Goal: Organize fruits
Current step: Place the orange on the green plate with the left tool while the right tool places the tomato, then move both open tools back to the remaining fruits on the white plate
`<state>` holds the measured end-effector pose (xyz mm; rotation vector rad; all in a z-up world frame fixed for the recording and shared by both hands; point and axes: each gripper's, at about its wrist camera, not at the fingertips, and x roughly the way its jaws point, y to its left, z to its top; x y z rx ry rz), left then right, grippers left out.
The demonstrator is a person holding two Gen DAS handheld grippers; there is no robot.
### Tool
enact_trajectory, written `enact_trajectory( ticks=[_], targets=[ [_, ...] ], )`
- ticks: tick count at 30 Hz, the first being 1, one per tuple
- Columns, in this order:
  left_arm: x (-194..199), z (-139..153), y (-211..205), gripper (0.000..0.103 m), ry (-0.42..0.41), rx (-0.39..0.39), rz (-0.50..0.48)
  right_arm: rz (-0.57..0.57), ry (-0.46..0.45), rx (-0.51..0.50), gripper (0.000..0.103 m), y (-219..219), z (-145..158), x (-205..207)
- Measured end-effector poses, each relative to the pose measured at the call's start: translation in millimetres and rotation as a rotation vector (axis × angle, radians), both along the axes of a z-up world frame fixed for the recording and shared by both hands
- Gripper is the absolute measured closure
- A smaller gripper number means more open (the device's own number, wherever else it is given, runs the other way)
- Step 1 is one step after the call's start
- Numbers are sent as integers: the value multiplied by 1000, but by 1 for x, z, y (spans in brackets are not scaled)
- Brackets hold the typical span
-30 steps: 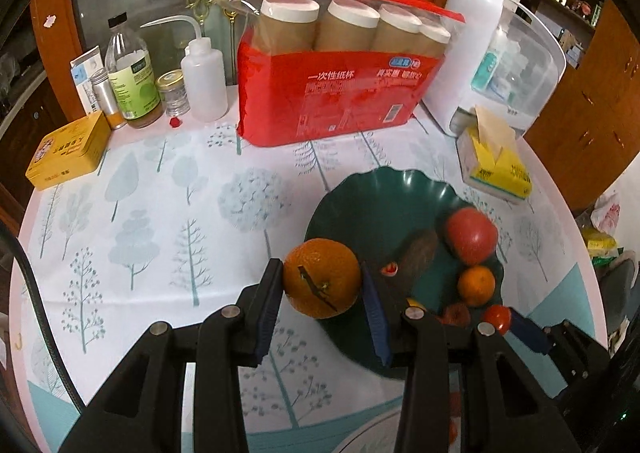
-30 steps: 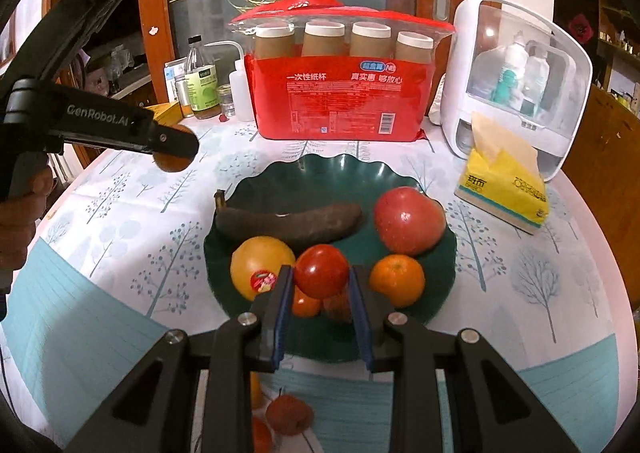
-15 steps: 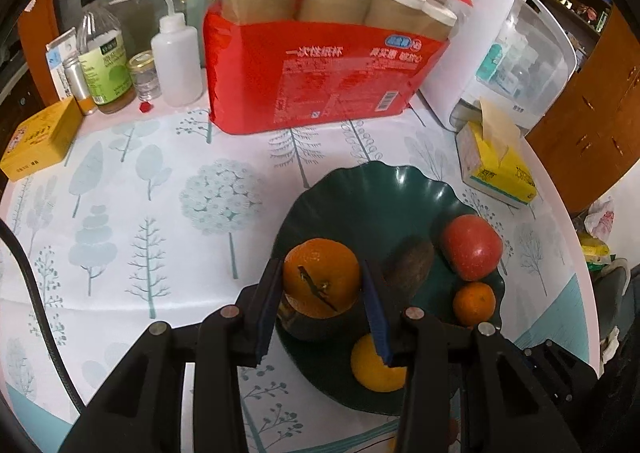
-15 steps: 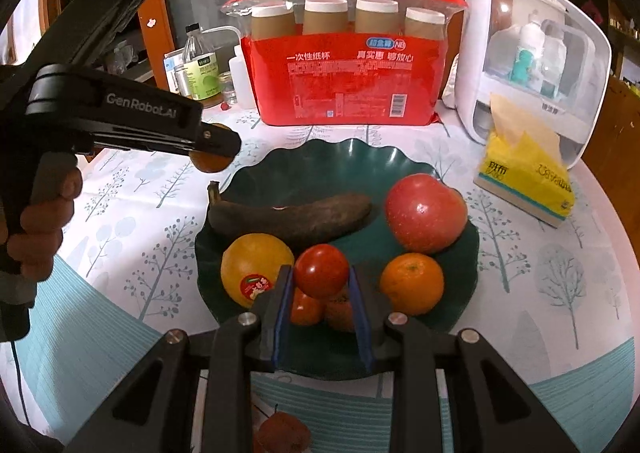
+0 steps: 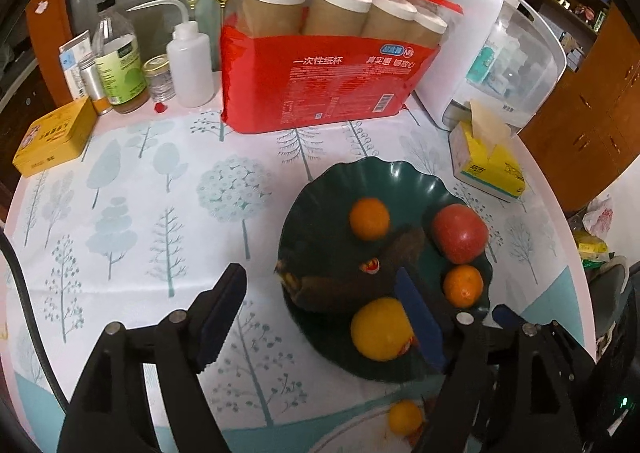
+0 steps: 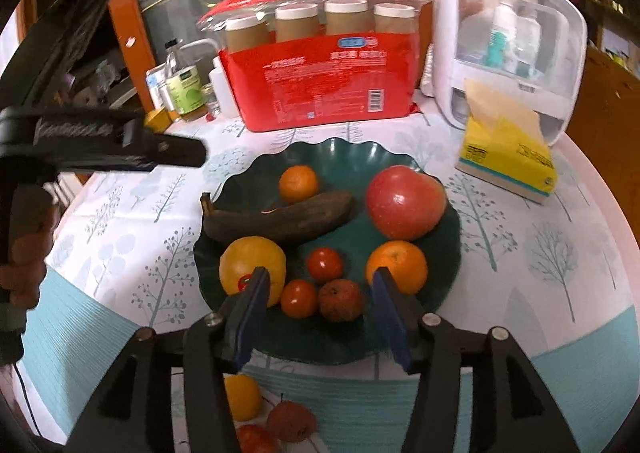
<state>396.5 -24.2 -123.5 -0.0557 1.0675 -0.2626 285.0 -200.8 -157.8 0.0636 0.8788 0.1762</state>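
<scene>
A dark green plate [image 6: 344, 157] [image 5: 360, 177] holds a small orange [image 6: 298, 184] [image 5: 369, 218], a blackened banana [image 6: 280, 221], a red apple [image 6: 406, 201], a yellow orange [image 6: 252, 269], another orange [image 6: 396, 267], two small tomatoes [image 6: 325, 264] and a brown fruit [image 6: 340, 300]. My left gripper [image 5: 320, 317] is open and empty above the plate's near left edge. My right gripper [image 6: 320, 309] is open and empty over the plate's front, around the small fruits.
More fruit [image 6: 240, 397] lies below my right gripper near the table's front edge. A red pack of paper cups [image 6: 320, 73], bottles [image 5: 120, 65], a yellow tin [image 5: 52, 137], a white box [image 6: 512, 37] and a tissue pack [image 6: 508, 149] stand behind the plate.
My left gripper opened and let go of the small orange, which now lies at the back of the plate. My right gripper opened and released the tomato onto the plate.
</scene>
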Motion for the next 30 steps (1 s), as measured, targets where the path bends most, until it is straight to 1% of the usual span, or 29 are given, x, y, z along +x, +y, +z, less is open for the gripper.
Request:
enact_trajectory(
  ticks=[6,10,18,24,30],
  targets=[
    [-32,10,13,23,7,-3,-2,-74,25,36,46,-10,11,-22],
    [-55,18,25,22,11,-19,-4,-107,23,51,46,-13,22,-39],
    [-106,37,45,20,-7,-61,-17,-173,21,78,45,-16,43,-85],
    [-141,39,46,20,9,-81,-52,-219,38,88,45,-16,52,-117],
    [-167,33,40,20,36,-95,-73,-217,65,83,45,-17,55,-136]
  ],
)
